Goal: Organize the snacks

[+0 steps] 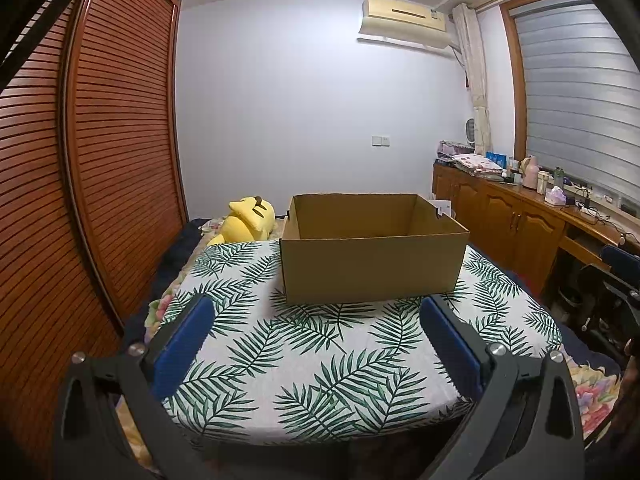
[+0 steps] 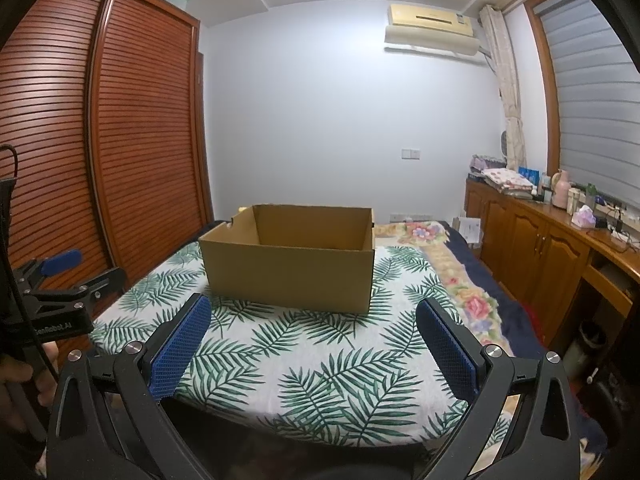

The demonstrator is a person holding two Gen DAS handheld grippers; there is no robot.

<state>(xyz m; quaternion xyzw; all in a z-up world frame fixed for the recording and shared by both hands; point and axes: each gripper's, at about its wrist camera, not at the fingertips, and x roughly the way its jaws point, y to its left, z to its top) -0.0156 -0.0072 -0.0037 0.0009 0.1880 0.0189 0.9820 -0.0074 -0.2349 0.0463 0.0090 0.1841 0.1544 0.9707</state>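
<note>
Since no snacks show in either view, I judge sorting not yet begun. Leaf-print surface (image 1: 320,360) fills the lower frame; cardboard box (image 1: 372,264) sits centre, apparently empty. Left gripper (image 1: 316,344) and right gripper (image 2: 312,344): jaws spread, holding nothing.

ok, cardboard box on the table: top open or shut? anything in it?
Open. The cardboard box stands upright on the leaf-print table, no flaps over the top; bare inner walls show in both views. Contents: cannot tell, the floor is hidden.

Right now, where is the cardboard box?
In both views the cardboard box stands open on the leaf-print cloth, ahead of both open grippers; a yellow plush lies behind-left.
</note>
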